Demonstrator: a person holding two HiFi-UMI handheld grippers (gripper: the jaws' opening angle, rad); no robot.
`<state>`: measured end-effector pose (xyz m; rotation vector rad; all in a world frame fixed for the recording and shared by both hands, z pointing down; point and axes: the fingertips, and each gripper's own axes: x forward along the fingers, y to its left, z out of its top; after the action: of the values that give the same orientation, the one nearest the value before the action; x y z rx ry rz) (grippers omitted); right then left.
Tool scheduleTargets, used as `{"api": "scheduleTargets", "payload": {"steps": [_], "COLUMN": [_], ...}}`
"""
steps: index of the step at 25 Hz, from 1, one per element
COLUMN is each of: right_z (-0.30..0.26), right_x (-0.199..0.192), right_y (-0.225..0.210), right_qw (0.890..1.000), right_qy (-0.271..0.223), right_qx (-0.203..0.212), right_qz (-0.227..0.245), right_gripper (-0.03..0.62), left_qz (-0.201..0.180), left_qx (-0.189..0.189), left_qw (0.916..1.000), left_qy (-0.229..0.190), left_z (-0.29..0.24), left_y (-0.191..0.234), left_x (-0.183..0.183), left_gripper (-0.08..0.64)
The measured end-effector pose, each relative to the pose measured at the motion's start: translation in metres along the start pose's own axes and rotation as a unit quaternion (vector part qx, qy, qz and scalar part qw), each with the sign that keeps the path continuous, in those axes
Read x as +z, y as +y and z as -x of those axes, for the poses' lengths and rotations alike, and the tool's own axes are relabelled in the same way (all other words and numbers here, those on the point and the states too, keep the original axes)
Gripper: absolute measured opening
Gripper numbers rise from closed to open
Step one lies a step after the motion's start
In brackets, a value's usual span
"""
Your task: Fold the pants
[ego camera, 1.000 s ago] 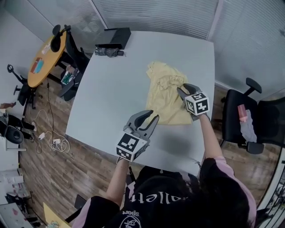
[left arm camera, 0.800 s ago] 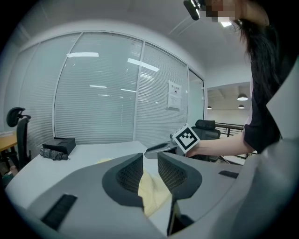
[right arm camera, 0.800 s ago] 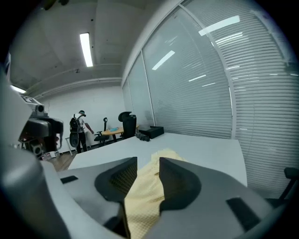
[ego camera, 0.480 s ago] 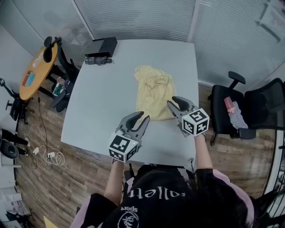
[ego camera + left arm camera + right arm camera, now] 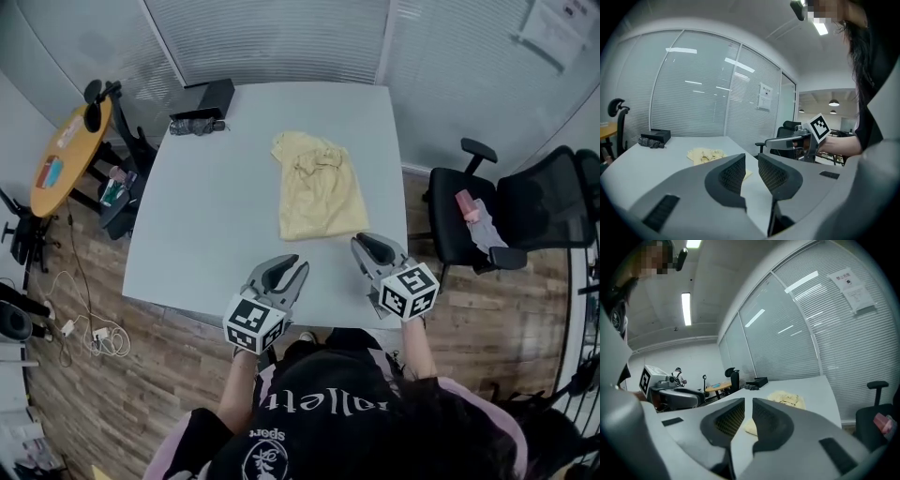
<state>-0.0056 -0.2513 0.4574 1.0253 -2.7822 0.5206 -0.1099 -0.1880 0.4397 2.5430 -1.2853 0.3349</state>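
The left gripper (image 5: 284, 270) and right gripper (image 5: 367, 246) pulled back to the table's (image 5: 216, 225) near edge, as the pants (image 5: 317, 187) look folded, mid-table. Left: a bit open, empty. Right: closing on nothing.

Black shirt (image 5: 319, 441): "sport" print, upside down; larger lettering unclear. Wall notice (image 5: 551, 26) print illegible.

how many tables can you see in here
2. The grey table stands right in front of the person and bears the yellow pants. The round orange table is at the far left of the head view. Others may lie outside the views.
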Motion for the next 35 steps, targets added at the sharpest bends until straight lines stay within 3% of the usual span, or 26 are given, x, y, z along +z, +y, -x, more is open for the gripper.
{"api": "scheduleTargets", "payload": {"steps": [9,14,19,35], "right_z": [0.035,0.053,0.063,0.122], "right_x": [-0.034,-0.049,-0.052,-0.060], "right_y": [0.060,0.085,0.103,0.140], "right_qw": [1.000,0.999,0.999,0.997], "right_qy": [0.012,0.018,0.026,0.036], "right_qx": [-0.027,-0.037,-0.035,0.015], "right_qz": [-0.007,-0.009,0.017,0.062], "right_gripper": [0.049,0.043,0.043,0.043], "left_qz": [0.023,0.008,-0.008,-0.010], "left_qx": [-0.048,-0.080,-0.102,-0.074], "left_qw": [0.9984,0.9963,0.9947,0.9971], "left_qy": [0.015,0.030,0.016,-0.013], "left_z": [0.039,0.046,0.056,0.078], "left_y": [-0.031,-0.053,-0.076,-0.142], "left_x": [-0.042,-0.058,-0.051,-0.040], "left_gripper": [0.101,0.101,0.100,0.100]}}
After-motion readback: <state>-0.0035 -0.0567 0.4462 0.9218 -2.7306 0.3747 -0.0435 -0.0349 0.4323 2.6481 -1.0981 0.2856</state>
